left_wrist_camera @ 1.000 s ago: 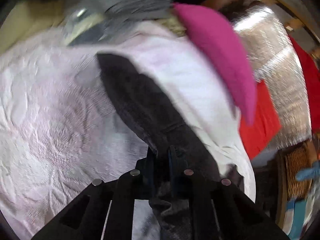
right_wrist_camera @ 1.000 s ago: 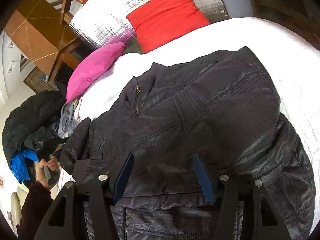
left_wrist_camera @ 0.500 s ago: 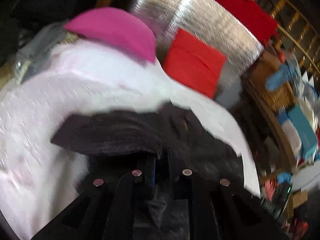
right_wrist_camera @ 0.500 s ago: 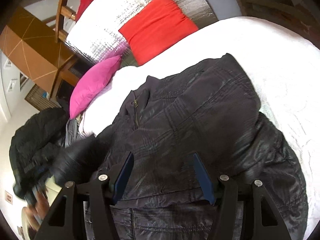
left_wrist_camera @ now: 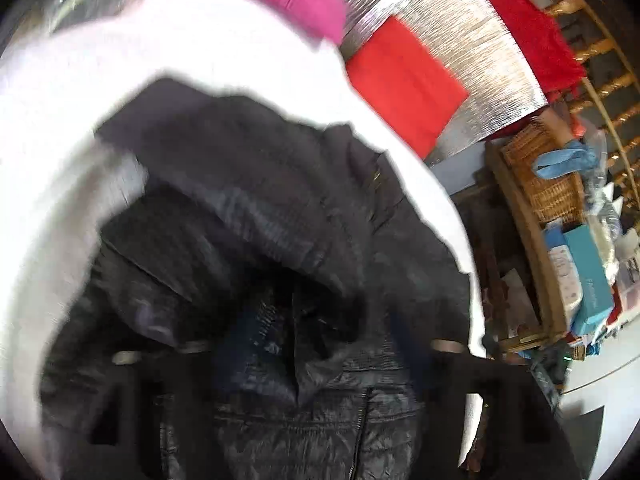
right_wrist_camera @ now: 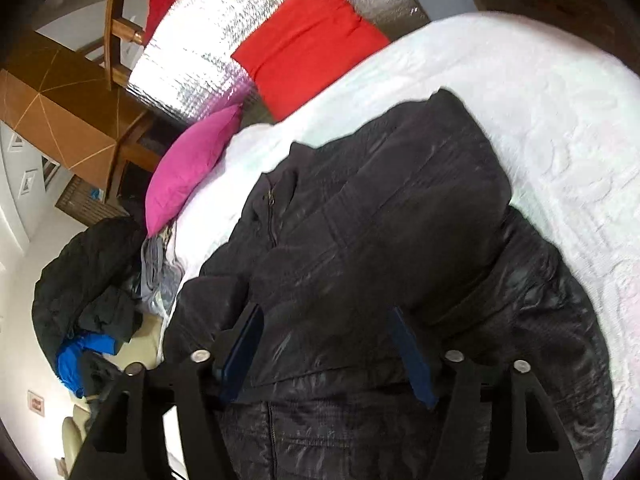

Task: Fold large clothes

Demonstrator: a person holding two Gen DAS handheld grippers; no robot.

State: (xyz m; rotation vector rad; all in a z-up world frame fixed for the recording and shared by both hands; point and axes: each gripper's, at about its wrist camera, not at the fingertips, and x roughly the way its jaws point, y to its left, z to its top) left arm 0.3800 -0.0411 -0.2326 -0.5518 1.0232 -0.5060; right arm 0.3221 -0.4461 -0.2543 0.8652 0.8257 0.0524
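A large black quilted jacket (right_wrist_camera: 380,240) lies on a white quilted bed (right_wrist_camera: 540,120), its collar and zip pointing toward the pillows. Both sleeves lie folded over its body. My right gripper (right_wrist_camera: 326,320) is open and empty, hovering just above the jacket's lower half. In the left wrist view the jacket (left_wrist_camera: 280,220) fills the middle, with the left sleeve draped across its chest. My left gripper (left_wrist_camera: 320,328) stands open just over that sleeve; its blue pads are blurred and dark against the fabric.
A pink pillow (right_wrist_camera: 192,164) and a red pillow (right_wrist_camera: 308,44) lie at the bed's head against a silver foil panel (right_wrist_camera: 224,28). A pile of dark and blue clothes (right_wrist_camera: 88,288) sits left of the bed. A wicker shelf (left_wrist_camera: 540,184) with boxes stands right.
My left gripper carried the left sleeve across onto the jacket's body and opened, letting it go. My right gripper stayed open and nearly still above the jacket.
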